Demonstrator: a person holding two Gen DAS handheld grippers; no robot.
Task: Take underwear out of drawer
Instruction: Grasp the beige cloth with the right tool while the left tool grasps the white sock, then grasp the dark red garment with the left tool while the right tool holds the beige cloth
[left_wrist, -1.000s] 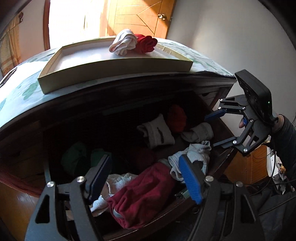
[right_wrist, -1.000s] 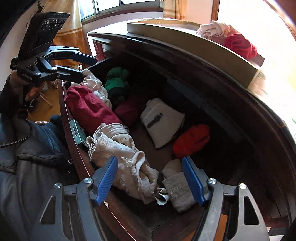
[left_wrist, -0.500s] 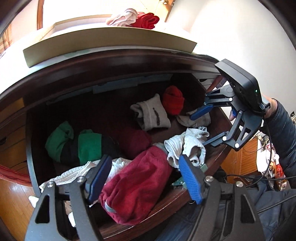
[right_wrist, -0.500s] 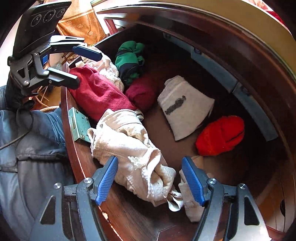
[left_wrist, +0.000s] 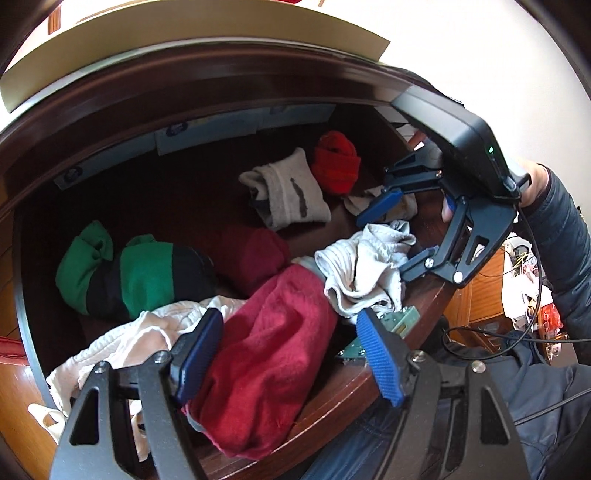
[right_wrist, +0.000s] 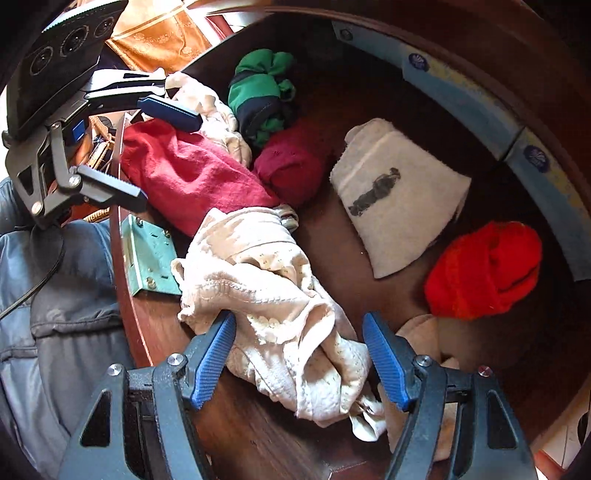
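Observation:
The open dark wooden drawer (left_wrist: 369, 384) holds several pieces of underwear. A dark red piece (left_wrist: 273, 343) hangs over the front edge; my left gripper (left_wrist: 288, 358) is open with a finger on each side of it. A cream lacy piece (right_wrist: 280, 302) lies on the front edge; my right gripper (right_wrist: 299, 354) is open around it, and it also shows in the left wrist view (left_wrist: 369, 269). Further in lie a green and black piece (left_wrist: 125, 273), a maroon piece (right_wrist: 291, 166), a white folded piece (right_wrist: 399, 199) and a bright red piece (right_wrist: 484, 269).
A metal lock plate (right_wrist: 151, 254) is fixed inside the drawer front. A shallow cardboard tray (left_wrist: 184, 48) rests on the dresser top above. A white piece (left_wrist: 122, 343) lies at the drawer's left front. The person's dark jacket (right_wrist: 66, 332) is close to the drawer front.
Both grippers have moved down and into the drawer. The left one now straddles the dark red piece and the right one now straddles the cream piece. Both stay open.

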